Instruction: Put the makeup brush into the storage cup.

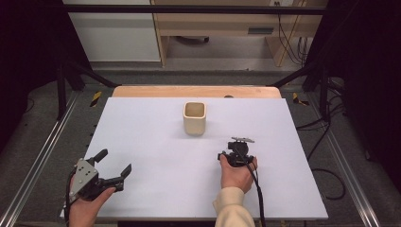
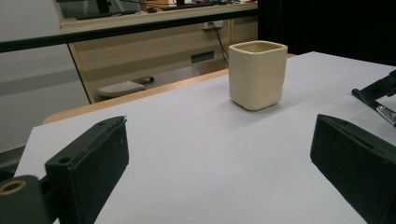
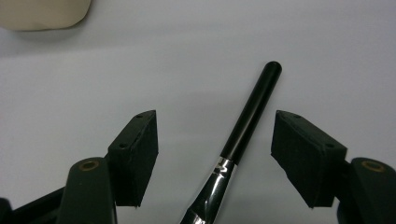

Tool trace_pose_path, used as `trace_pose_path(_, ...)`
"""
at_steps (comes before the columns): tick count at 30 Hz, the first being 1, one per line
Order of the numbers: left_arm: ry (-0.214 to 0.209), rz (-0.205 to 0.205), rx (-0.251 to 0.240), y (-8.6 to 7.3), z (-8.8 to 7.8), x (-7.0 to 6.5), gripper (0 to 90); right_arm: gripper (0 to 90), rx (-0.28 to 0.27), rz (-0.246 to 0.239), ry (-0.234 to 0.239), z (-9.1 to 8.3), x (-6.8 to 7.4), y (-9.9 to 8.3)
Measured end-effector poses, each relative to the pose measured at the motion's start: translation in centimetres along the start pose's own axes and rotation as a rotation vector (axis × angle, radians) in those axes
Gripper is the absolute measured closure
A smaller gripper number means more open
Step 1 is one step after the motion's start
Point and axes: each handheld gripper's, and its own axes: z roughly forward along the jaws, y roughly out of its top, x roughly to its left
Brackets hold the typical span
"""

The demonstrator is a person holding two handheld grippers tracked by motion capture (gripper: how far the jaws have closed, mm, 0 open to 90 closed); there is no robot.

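Your right gripper (image 3: pixel 215 140) sits at the bottom of the right gripper view. Its jaws are apart, with a gap on each side of the brush (image 3: pixel 243 135). The pads do not touch it. The brush lies flat on the white table (image 3: pixel 196 70). Its black handle points to the upper right of that frame, and its shiny metal part runs down to the bottom middle. A corner of the cream cup (image 3: pixel 44 14) peeks in at the upper left.

In the high view your right gripper (image 1: pixel 238 150) is at the lower right of the middle, pointing down at the table. The cup (image 1: pixel 194 118) stands upright in the middle, a little above it. Your left gripper (image 1: pixel 114 163) is at the lower left, jaws wide apart and holding nothing.

In the left gripper view the cup (image 2: pixel 258 74) stands at the upper right, well past the two black pads.
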Motion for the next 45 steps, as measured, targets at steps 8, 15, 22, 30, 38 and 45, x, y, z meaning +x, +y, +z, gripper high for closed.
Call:
trace_pose_path(8,-0.002,0.007,0.005,0.0,0.06,-0.11,4.0,34.5,0.009,0.013,-0.011,0.27,-0.3,-0.19)
trace_pose_path(15,0.001,0.009,0.004,0.02,0.04,-0.12,4.1,35.6,0.016,0.005,-0.015,0.41,-0.19,-0.21)
trace_pose_path(22,0.011,0.009,0.015,-0.04,0.04,-0.04,4.4,35.6,0.027,0.004,-0.024,0.69,-0.09,-0.47)
trace_pose_path(30,0.009,0.011,0.017,-0.05,0.09,-0.11,4.5,37.6,0.027,0.013,-0.019,0.72,-0.16,-0.61)
trace_pose_path(38,0.009,0.013,0.018,-0.04,0.13,-0.14,4.6,38.8,0.025,0.002,-0.024,0.82,-0.13,-0.8)
trace_pose_path(45,0.005,0.017,0.018,-0.02,0.17,-0.24,4.7,42.5,0.027,0.006,-0.028,0.82,-0.13,-0.86)
